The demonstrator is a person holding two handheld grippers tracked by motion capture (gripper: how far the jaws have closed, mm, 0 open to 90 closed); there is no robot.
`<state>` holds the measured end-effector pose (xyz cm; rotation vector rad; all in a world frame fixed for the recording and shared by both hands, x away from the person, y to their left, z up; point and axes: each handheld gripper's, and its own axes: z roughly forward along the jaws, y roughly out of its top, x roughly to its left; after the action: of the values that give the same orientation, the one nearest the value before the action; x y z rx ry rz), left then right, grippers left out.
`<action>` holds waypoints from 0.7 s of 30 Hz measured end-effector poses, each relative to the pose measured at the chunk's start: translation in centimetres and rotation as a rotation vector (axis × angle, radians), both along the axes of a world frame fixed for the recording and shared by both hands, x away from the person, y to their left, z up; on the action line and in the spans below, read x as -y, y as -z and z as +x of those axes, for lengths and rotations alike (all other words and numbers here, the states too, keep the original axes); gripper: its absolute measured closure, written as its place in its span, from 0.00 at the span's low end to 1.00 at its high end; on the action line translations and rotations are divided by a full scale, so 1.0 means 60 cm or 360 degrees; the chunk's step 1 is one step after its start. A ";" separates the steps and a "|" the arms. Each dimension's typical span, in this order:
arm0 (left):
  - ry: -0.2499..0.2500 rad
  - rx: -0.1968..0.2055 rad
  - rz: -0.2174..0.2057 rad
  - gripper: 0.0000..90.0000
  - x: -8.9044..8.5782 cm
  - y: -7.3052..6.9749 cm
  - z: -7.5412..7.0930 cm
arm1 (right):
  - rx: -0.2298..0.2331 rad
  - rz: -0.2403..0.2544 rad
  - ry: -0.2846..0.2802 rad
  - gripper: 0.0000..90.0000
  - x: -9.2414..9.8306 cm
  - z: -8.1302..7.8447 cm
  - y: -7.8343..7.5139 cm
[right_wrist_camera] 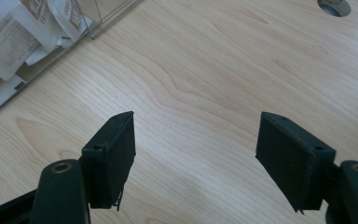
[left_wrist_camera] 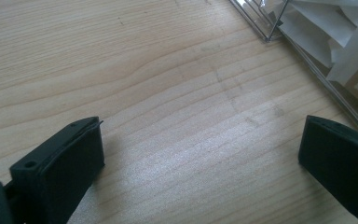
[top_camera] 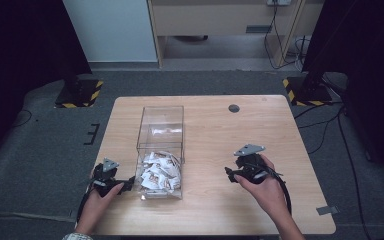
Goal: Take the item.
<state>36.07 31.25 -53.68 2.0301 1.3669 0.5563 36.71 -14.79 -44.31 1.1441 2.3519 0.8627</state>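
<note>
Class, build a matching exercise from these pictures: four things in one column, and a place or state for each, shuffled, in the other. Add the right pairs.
Things:
1. clear box
2. paper packets
3. left tongs
4. round hole

Places or states:
A. heaped in the near end of the box
B. in the table top, far right of the box
C. open, just left of the box
D. standing on the table, lidless

Pairs: 1-D, 2-A, 3-C, 4-B

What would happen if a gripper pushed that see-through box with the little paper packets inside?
The clear box looks thin-walled and light, so it would probably slide easily on the smooth wooden table. It stands fairly tall and narrow, so a high push might tip it. The packets sit piled at the near end, which may steady that end somewhat.
</note>
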 end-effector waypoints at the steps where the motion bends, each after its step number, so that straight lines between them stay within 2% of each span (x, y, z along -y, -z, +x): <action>1: 0.0000 0.0000 0.0000 0.00 0.000 0.000 0.000 | 0.0000 0.0002 -0.0005 0.33 -0.002 0.001 -0.001; 21: 0.0000 0.0000 0.0000 0.00 0.000 0.000 0.000 | 0.0050 0.0010 -0.0075 0.39 -0.052 0.014 -0.038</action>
<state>36.07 31.25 -53.68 2.0305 1.3668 0.5561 37.57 -11.69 -42.04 1.0739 2.3610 0.8983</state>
